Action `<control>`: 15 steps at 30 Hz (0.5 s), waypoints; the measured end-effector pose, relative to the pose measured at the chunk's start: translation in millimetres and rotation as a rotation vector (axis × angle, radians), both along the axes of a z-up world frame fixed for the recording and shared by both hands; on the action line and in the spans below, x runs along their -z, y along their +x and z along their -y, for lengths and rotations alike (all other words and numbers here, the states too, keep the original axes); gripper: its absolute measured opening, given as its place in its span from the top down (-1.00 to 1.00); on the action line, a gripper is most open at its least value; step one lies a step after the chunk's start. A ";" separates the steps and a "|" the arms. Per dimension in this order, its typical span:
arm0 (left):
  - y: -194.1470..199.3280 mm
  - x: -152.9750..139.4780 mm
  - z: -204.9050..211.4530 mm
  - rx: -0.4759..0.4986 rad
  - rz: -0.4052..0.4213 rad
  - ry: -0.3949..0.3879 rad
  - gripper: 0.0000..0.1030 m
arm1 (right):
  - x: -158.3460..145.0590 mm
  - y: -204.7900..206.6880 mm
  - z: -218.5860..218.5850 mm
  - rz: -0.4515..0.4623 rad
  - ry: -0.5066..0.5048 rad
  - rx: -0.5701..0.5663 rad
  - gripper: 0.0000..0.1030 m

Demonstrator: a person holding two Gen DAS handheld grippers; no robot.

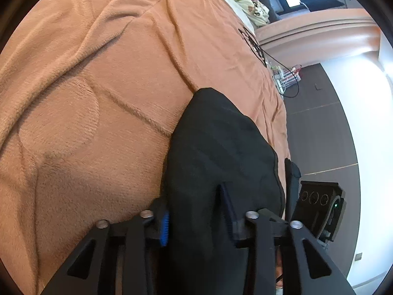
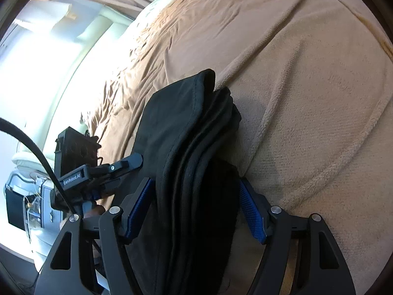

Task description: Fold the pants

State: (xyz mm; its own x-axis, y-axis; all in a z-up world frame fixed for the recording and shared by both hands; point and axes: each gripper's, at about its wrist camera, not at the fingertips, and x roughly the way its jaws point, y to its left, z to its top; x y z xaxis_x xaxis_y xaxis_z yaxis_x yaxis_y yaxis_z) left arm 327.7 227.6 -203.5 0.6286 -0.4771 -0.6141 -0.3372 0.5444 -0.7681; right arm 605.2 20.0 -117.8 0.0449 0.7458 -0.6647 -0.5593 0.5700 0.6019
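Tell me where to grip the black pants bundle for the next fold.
Hold the pants across the stacked layers near their close end, coming from the bed's edge as the right gripper does now. The layer edges run lengthwise there, so one pinch probably catches them all. The left gripper already straddles the same end.

One label reads here: "GenRobot.AI" in pale letters, on the black body of the left gripper (image 2: 127,162) as the right wrist view catches it at the left. There's a dark printed mark on the orange blanket (image 1: 254,45) near its far edge in the left wrist view, too distorted to read.
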 end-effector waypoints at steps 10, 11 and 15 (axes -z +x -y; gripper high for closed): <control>-17.3 -34.3 10.7 0.013 0.080 0.047 0.80 | -30.2 -31.6 0.2 0.156 -0.029 -0.020 0.56; -19.3 -38.8 11.7 0.012 0.091 0.051 0.81 | -34.3 -36.8 0.0 0.179 -0.028 -0.019 0.57; -30.8 -57.2 15.6 0.003 0.138 0.063 0.82 | -43.2 -54.9 3.8 0.232 -0.011 -0.013 0.61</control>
State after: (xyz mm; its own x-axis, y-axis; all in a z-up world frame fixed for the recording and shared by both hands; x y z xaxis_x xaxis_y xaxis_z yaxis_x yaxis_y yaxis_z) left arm 296.9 212.0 -146.3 0.7077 -0.4426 -0.5507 -0.2292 0.5934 -0.7715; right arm 550.3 16.1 -74.7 0.1876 0.7401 -0.6458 -0.6893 0.5676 0.4502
